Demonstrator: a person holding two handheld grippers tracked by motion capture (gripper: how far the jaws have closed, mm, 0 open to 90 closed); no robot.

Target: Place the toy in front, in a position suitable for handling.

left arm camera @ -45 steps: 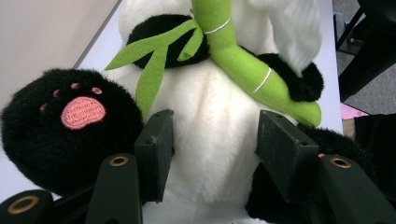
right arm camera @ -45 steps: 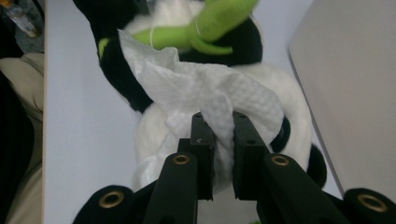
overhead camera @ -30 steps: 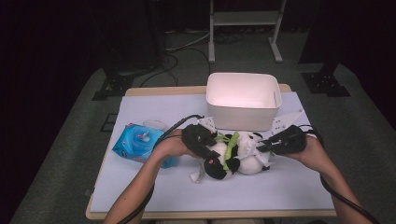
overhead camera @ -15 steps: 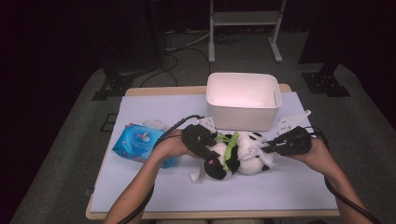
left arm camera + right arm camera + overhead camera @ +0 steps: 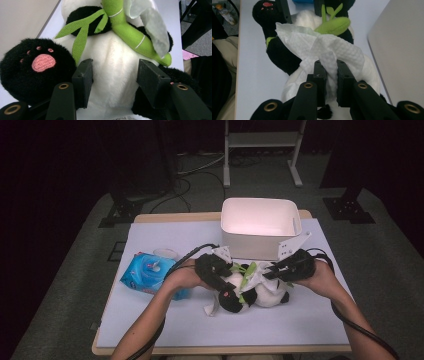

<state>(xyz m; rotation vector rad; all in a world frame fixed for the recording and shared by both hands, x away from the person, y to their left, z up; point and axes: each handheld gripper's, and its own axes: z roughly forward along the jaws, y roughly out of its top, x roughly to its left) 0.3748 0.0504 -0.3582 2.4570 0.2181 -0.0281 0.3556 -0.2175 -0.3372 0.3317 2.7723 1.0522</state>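
Lying near the middle of the desk [image 5: 165, 325], just near of the tub, one plush panda [image 5: 260, 292] rests on its back, black limbs out, a pink paw pad showing in the left gripper view. One green bamboo sprig [image 5: 130, 37] is sewn across its chest, with leaf strips fanning off it.

Two hand-held grippers at work, one per hand. Left hand-held gripper [image 5: 113, 80]: two black jaws set either side of the panda's white belly, pads pressed into the fur, pinching the toy at about half spread. In the high view it sits on the panda's left side, forearm coming in from the near edge.

Right hand-held gripper [image 5: 328, 75]: jaws nearly together, pinching one white wipe [image 5: 329, 50]. The wipe drapes over the panda's chest and touches the bamboo sprig; its crumpled end runs down between the two pads.

Other things, counted: one white rectangular tub [image 5: 260, 227] on the far side of the desk, just beyond the panda; one blue wipe packet [image 5: 150, 272] to the left, near the left forearm; one loose white scrap [image 5: 210, 307] beside the panda's near-left leg. A pale sheet covers the desk top.
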